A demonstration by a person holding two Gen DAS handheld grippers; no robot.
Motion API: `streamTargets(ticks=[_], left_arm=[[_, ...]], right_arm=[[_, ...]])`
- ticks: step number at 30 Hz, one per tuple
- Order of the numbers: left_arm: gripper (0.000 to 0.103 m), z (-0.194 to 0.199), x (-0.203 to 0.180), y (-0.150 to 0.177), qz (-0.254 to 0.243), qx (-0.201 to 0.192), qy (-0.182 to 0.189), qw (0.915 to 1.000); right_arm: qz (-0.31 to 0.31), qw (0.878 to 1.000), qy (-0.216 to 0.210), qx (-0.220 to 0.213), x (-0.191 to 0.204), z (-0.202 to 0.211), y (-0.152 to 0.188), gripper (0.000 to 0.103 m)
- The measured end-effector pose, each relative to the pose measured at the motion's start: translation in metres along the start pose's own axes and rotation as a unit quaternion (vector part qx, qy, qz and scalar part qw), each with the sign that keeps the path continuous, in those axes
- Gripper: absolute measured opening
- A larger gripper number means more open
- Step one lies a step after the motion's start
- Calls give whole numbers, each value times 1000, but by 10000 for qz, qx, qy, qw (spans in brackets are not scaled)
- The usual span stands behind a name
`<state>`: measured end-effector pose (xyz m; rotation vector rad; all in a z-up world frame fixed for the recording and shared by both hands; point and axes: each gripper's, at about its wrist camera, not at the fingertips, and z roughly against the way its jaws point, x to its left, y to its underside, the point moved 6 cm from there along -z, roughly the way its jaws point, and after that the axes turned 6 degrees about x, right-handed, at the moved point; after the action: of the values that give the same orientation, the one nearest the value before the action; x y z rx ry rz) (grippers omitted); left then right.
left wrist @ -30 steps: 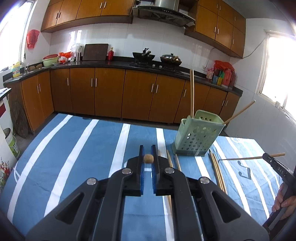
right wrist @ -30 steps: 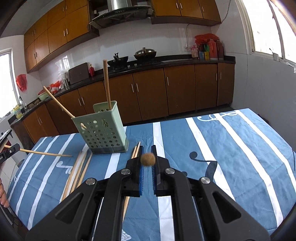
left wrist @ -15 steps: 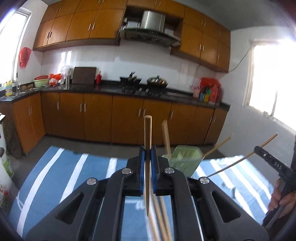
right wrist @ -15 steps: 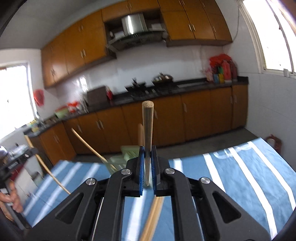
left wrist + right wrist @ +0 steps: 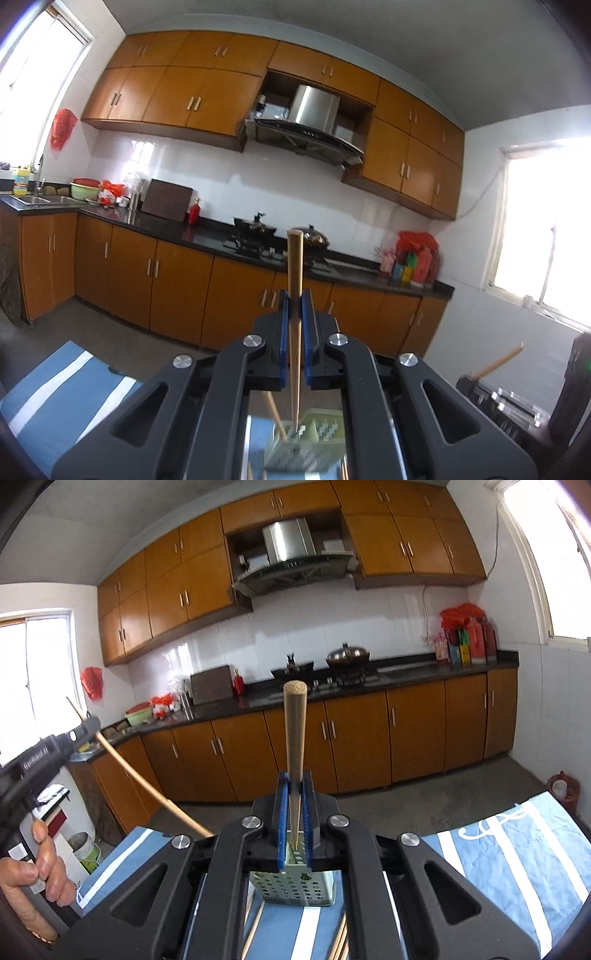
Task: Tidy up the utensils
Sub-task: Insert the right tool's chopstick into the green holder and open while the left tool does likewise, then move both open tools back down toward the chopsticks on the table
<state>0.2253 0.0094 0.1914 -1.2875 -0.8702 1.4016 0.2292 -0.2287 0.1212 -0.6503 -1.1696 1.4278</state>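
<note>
Pinching one wooden chopstick each, both tongs are pressed tight on their sticks. In the left wrist view the left tongs (image 5: 294, 314) hold a chopstick (image 5: 295, 273) upright, thin tip down, just above the green perforated holder (image 5: 314, 439) on the blue striped worktop (image 5: 55, 384). The right tongs (image 5: 294, 801) clamp a second chopstick (image 5: 294, 731) the same way, tip over the same holder (image 5: 295, 886). More chopsticks (image 5: 255, 923) lie loose near the holder's base. At the left edge a hand (image 5: 33, 871) grips the other tool's handle. The sticks look light, stiff and smooth, likely to pivot or slip; a grip near the thick upper half seems steadiest.
</note>
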Motion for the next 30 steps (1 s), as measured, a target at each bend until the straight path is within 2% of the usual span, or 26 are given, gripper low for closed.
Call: streamTargets(ticks=[3,9,16,20,23,27,30], left_arm=[[8,-24,-4,5,17,37,-69,10000],[8,-61,-6,35,-103,466,-110,9988],[8,-84,2,65,-161,903,-123,9957],[10,-81,8,67,-108,950,-135,9953],[16,-71,11,62,-77,884,-131,9960],[23,-47,19,55,-40,792,-125,9968],[24,-25,30,59,-72,809,-164,9966]], right_arm=[[-73,9997,12,249,-6,-17,3,8],[-264,9976,-36,647,-19,-43,19,8],[-100,9975,66,697,-12,-50,23,8],[-20,9976,114,676,-8,-48,21,8],[16,9983,163,567,-6,-38,18,9],[-66,9991,230,340,-11,-17,16,23],[-200,9990,332,232,-22,2,18,23]])
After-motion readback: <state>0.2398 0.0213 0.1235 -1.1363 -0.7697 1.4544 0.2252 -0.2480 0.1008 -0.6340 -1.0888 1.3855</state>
